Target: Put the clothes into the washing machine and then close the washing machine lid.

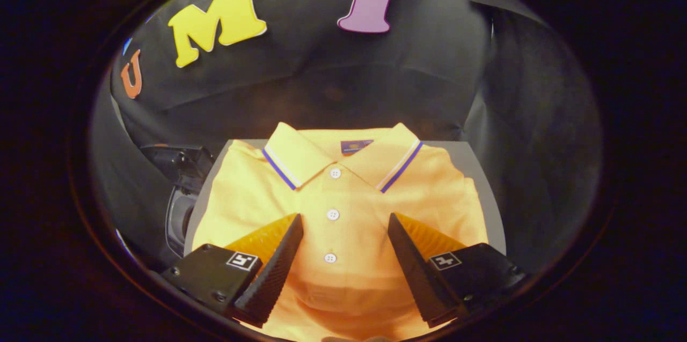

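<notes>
A folded yellow polo shirt (343, 208) lies on a grey surface (483, 170), collar at 12 o'clock, 3 white buttons down its front. The gripper (345, 229) hovers over the shirt, jaws wide apart and holding nothing. A dark machine (180, 191) sits at 9 o'clock beside the surface.

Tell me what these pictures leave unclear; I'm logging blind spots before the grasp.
- Gripper: open over the shirt; whether the fingers touch it can't be told.
- Shirt's lower front: hidden by the fingers, gripper view.
- Dark object beside the board: too dim to identify, partly behind the board.
</notes>
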Demonstrator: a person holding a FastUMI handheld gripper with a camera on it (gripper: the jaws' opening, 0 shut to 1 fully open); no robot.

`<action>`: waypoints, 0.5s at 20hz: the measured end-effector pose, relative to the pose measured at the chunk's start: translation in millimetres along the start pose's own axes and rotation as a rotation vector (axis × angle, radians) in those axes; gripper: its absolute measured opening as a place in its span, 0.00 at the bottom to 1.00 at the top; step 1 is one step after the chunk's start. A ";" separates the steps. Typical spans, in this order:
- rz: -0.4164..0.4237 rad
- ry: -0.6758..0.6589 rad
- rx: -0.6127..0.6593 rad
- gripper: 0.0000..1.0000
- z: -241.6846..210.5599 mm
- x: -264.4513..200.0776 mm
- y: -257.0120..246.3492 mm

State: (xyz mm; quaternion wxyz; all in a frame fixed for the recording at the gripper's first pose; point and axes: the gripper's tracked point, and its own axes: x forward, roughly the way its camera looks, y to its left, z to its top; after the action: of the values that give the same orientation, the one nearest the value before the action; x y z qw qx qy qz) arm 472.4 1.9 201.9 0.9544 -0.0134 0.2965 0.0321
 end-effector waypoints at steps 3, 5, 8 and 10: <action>0.004 -0.006 0.002 1.00 2.2 -0.3 1.1; 0.028 -0.016 -0.013 1.00 2.5 -0.2 1.9; 0.034 -0.031 -0.017 0.97 1.3 -0.3 2.5; 0.045 -0.041 -0.007 0.82 -0.7 0.9 5.0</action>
State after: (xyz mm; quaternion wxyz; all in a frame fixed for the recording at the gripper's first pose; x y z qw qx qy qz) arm 472.4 6.9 200.7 0.9592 -0.0094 0.2771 0.0550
